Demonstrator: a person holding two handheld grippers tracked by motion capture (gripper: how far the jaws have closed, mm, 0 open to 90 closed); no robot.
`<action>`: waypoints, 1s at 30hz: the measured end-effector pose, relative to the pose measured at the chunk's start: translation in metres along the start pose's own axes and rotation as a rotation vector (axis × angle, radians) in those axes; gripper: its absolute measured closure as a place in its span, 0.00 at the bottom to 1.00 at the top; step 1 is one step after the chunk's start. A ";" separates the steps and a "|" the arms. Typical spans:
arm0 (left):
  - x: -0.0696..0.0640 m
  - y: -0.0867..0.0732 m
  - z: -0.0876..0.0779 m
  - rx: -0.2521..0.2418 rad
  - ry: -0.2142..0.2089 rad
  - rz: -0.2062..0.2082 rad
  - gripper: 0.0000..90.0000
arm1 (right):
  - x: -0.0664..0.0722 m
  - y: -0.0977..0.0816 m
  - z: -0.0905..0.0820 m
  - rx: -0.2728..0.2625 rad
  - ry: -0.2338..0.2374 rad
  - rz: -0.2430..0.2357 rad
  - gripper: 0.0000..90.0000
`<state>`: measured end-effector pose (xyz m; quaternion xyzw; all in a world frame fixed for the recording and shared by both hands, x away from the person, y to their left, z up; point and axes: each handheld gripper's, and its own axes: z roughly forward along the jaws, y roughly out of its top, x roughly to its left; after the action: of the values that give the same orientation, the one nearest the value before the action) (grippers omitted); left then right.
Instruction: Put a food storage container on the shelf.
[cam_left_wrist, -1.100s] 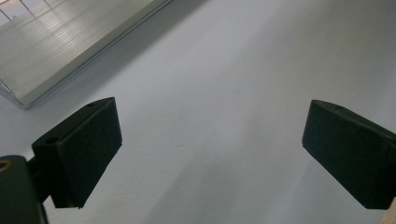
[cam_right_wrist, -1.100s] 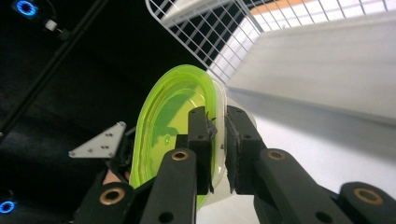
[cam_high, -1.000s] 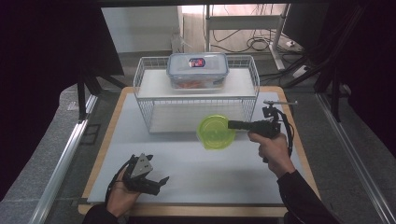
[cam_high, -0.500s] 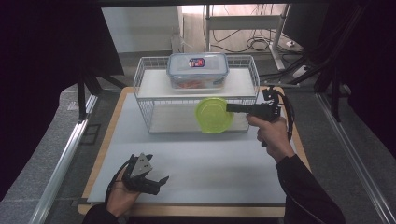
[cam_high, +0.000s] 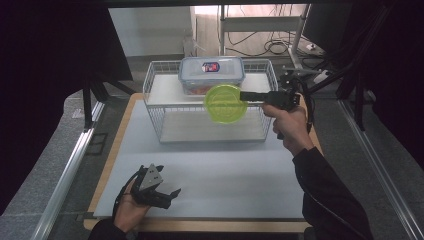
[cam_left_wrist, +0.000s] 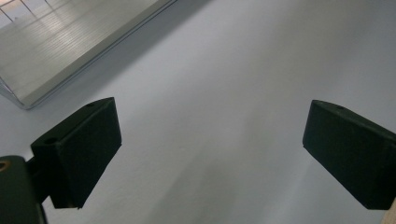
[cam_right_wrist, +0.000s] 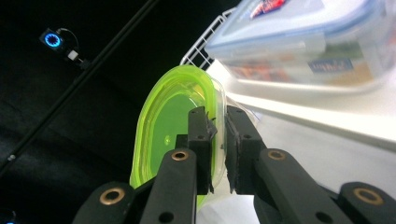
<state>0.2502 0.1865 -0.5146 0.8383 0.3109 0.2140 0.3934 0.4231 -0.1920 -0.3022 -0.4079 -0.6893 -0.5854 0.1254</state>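
Change since earlier frames: the right gripper has risen with the green bowl; a second ago the bowl hung low over the mat in front of the rack, and it now hangs level with the rack's upper shelf. The left gripper has kept its place.

Right gripper: jaws clamped on the bowl's rim, one pad inside the wall and one outside, as the right gripper view shows; it points toward 9 o'clock in the high view.

Green bowl: held clear of every surface, tipped on edge so that its round face is turned to the high camera; it lies at 12 o'clock of the mat's middle, in front of the rack's front wires. In the right gripper view the bowl is translucent lime green.

Left gripper: jaws apart with nothing between them; held low at 7 o'clock of the mat, and in the left gripper view it looks down on bare mat.

Wire rack: white, two shelves, at the far edge of the mat.

Lidded container: clear box with a blue-grey clip lid, on the upper shelf, just behind the bowl at its 11 o'clock; the bowl covers its near right corner in the high view.

In the way: the rack's front wires and the container stand directly behind the bowl.

Mat: pale grey, on a wooden board.
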 end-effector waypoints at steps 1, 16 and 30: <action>0.000 0.000 0.000 0.000 -0.001 0.000 0.05 | 0.001 0.003 0.001 -0.006 0.002 0.004 0.91; 0.000 0.000 0.000 0.003 -0.007 0.002 0.05 | 0.013 0.054 0.017 -0.096 -0.061 0.028 0.91; -0.001 -0.001 0.001 0.005 -0.019 0.009 0.05 | 0.014 0.087 0.048 -0.181 -0.172 0.060 0.91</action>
<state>0.2494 0.1856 -0.5155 0.8428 0.3040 0.2069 0.3931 0.4907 -0.1441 -0.2455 -0.4865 -0.6296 -0.6040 0.0460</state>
